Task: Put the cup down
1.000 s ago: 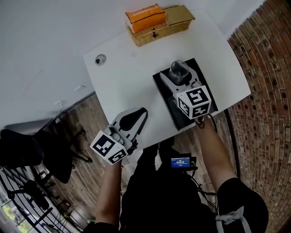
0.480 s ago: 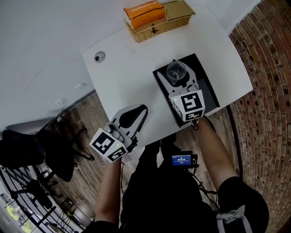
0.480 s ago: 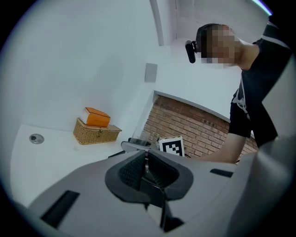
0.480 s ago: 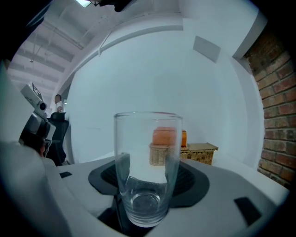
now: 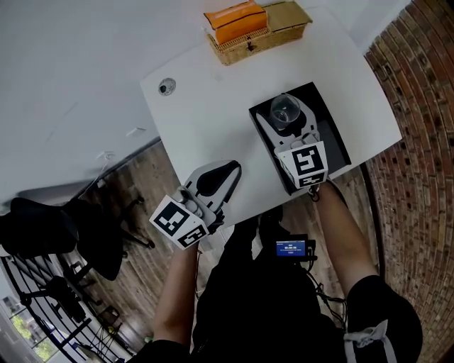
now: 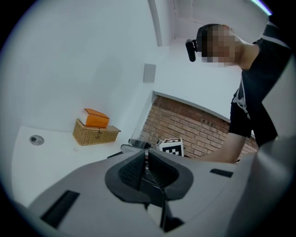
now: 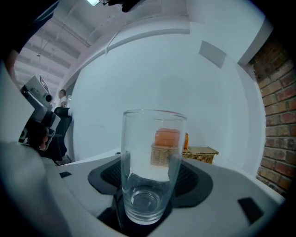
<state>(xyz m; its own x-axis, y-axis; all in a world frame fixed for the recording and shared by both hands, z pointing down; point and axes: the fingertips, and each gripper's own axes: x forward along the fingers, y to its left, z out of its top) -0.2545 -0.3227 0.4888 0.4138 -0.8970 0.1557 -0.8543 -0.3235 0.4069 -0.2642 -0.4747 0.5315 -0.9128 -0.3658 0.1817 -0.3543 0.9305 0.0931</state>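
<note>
A clear, empty glass cup (image 7: 150, 171) stands upright between the dark pads (image 7: 107, 179) of my right gripper (image 7: 150, 187), which is shut on it. In the head view the cup (image 5: 286, 111) and the right gripper (image 5: 286, 119) are over a black mat (image 5: 331, 135) on the white table (image 5: 206, 120). I cannot tell whether the cup's base touches the mat. My left gripper (image 5: 228, 171) is shut with nothing in it, level over the table's near edge. In the left gripper view its jaws (image 6: 145, 159) meet, and the cup (image 6: 138, 140) shows beyond them.
A wicker basket (image 5: 264, 37) with an orange box (image 5: 235, 14) on it stands at the table's far edge. A small round fitting (image 5: 167, 87) sits at the far left corner. A brick wall (image 5: 418, 142) is to the right, and a black chair (image 5: 42, 234) stands on the wooden floor to the left.
The right gripper has rolled a little with the cup in it, staying over the black mat, and the cup now stands straighter. The left gripper has kept its place.
</note>
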